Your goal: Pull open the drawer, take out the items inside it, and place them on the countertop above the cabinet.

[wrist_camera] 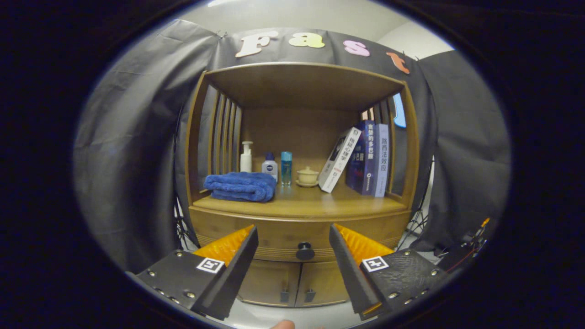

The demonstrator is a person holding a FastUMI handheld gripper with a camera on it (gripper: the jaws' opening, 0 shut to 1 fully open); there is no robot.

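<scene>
The claw (293, 237) hangs in front of a wooden cabinet (413, 151), its two fingers (231, 269) spread wide apart and gripping nothing. Between the fingers and beyond them sits the drawer (274, 235), closed flush with the cabinet front, its dark round knob (305, 251) centred in the gap between the fingertips but apart from both. Below the drawer are two small cabinet doors (292, 283), each with a dark handle near the middle seam. Above the drawer lies the table (320, 205), the flat wooden top under the cabinet's open alcove. On it, toward the left, rests a folded blue towel (241, 186); behind the towel stand a white pump bottle (246, 156), a small white bottle with a dark blue cap (270, 167) and a slim blue bottle (286, 168), close together in a row. Just beside them to the right sits a small cream lidded cup on a saucer (307, 176). Further right, a white book (338, 159) leans tilted against two upright dark blue books (370, 157). What the drawer holds cannot be seen while it is shut. A fingertip (283, 325) of the person shows beneath the claw.
</scene>
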